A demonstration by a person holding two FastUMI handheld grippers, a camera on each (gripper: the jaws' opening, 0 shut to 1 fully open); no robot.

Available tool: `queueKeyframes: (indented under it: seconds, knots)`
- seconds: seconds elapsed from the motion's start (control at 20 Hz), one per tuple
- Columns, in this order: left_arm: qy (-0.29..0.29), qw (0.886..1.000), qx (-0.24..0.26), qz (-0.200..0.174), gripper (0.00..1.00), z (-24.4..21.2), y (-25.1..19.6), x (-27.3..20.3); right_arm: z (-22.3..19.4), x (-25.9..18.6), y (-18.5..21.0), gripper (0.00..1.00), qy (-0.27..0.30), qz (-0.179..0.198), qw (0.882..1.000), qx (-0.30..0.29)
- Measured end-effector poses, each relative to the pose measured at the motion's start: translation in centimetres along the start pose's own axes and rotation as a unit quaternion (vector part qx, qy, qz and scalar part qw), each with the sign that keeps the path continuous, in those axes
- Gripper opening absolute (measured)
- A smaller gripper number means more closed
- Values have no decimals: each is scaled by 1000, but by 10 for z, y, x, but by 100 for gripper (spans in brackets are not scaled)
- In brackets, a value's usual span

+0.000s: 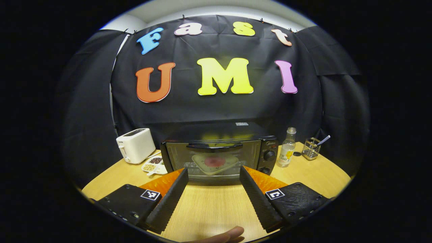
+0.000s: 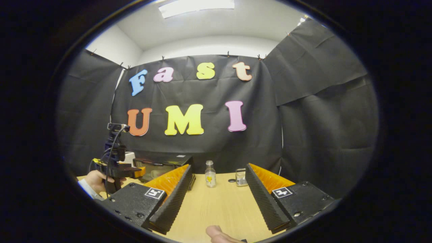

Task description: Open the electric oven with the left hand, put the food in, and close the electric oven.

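Oven (image 1: 219,153) closed on desk (image 1: 216,206), plate of food (image 1: 213,162) inside; brand lettering unreadable. Left tool (image 1: 213,175) and right tool (image 2: 219,170) fingers apart, empty.

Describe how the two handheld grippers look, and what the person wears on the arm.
Each gripper, left gripper and right gripper, has two long ribbed fingers on black textured blocks, each block carrying a small square black-and-white marker. In the right gripper view the left gripper has a camera mast with a cable, and a light sleeve cuff shows.
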State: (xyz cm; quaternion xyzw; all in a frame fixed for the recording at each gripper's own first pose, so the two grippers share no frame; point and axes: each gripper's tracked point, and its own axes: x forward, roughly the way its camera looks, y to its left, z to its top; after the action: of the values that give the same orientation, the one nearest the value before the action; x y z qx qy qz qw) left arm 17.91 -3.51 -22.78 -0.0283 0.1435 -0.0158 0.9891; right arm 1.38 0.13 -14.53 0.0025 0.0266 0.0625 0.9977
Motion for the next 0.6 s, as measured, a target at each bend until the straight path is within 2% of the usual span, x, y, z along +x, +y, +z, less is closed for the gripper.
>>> queueKeyframes:
  seconds: [0.05, 0.1, 0.3, 0.35, 0.4, 0.6]
  knots:
    - [-7, 1000, 0, 2, 98, 6, 1, -14, 3, -3, 0, 100, -4, -1, 1000, 1]
    - [-12, 1000, 2, 4, 97, 13, 1, -29, 5, -4, 1, 96, -8, -2, 1000, 3]
    - [-55, 998, 5, -2, 97, 43, -5, -85, 7, -5, 7, 96, -9, -1, 1000, 9]
    - [-64, 998, 2, -4, 97, 51, -6, -100, 8, -6, 8, 100, -9, 0, 1000, 10]
    - [-73, 997, -1, -1, 97, 58, -5, -116, 9, -7, 10, 96, -10, 0, 1000, 11]
    - [-109, 993, -3, 32, 96, 74, 11, -174, 15, -14, 13, 96, -10, -3, 1000, 12]
